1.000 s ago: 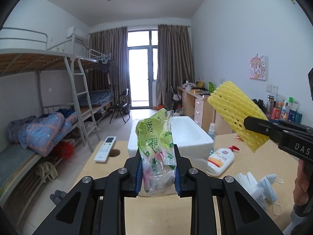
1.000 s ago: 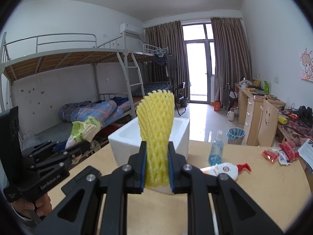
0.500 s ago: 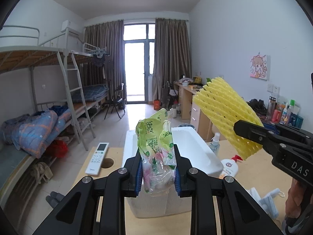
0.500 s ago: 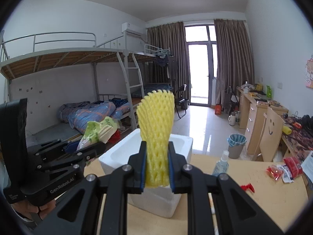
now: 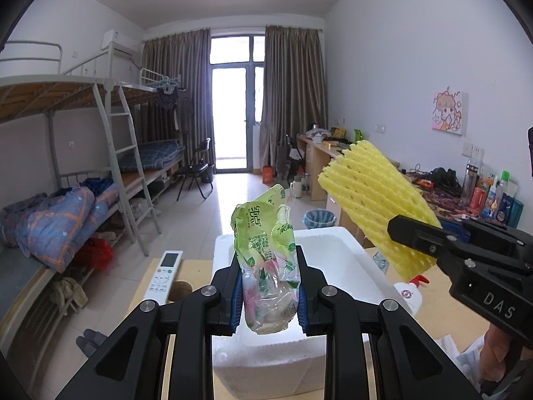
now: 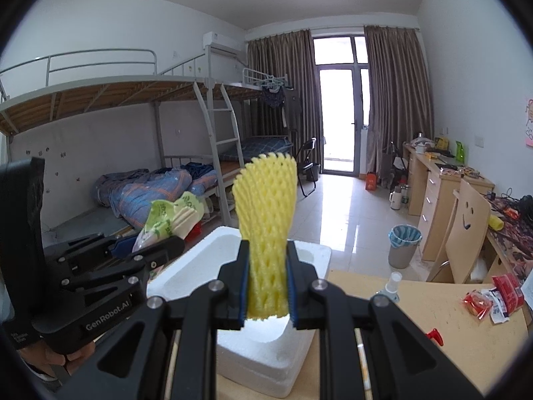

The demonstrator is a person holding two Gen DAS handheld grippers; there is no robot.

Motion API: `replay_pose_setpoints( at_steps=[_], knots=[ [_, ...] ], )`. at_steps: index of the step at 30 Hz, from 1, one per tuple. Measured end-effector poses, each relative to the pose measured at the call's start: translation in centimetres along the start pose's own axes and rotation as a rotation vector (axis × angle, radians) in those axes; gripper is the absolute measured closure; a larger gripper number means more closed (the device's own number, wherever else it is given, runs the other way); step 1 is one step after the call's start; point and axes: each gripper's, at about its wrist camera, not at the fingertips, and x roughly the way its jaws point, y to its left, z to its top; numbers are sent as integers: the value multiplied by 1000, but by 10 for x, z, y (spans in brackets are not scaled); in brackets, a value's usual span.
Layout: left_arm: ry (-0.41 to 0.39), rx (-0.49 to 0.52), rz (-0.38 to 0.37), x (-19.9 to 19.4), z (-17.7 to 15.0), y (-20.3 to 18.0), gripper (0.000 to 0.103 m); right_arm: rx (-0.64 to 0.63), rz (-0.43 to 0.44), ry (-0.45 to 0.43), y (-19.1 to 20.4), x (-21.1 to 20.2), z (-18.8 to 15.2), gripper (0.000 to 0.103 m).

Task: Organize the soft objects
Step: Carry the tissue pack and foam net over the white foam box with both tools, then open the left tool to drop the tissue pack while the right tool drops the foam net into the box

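My left gripper (image 5: 268,286) is shut on a green plastic tissue pack (image 5: 266,250) and holds it upright above the near end of a white foam box (image 5: 336,250). My right gripper (image 6: 267,286) is shut on a yellow foam net sleeve (image 6: 266,213) and holds it above the same foam box (image 6: 309,256). In the left wrist view the sleeve (image 5: 376,200) sits over the box's right side. In the right wrist view the tissue pack (image 6: 170,216) is at the left, over the box's left edge.
The box stands on a wooden table (image 6: 429,310). On it lie a white remote (image 5: 165,276) near a round hole, a lotion bottle (image 5: 409,295), a small spray bottle (image 6: 389,286), red snack packets (image 6: 493,296) and face masks (image 5: 466,353). A bunk bed stands left, desks right.
Both grippers have moved forward and closer over the foam box, each still holding its item. The box now fills more of both views.
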Motion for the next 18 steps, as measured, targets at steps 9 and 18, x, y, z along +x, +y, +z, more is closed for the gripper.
replay_pose_setpoints(
  at_steps=[9, 18],
  knots=[
    [21, 8, -27, 14, 4, -1, 76, 23, -35, 24, -5, 7, 3, 81],
    [49, 53, -100, 30, 7, -25, 76, 51, -108, 5, -24, -11, 8, 81]
  ],
)
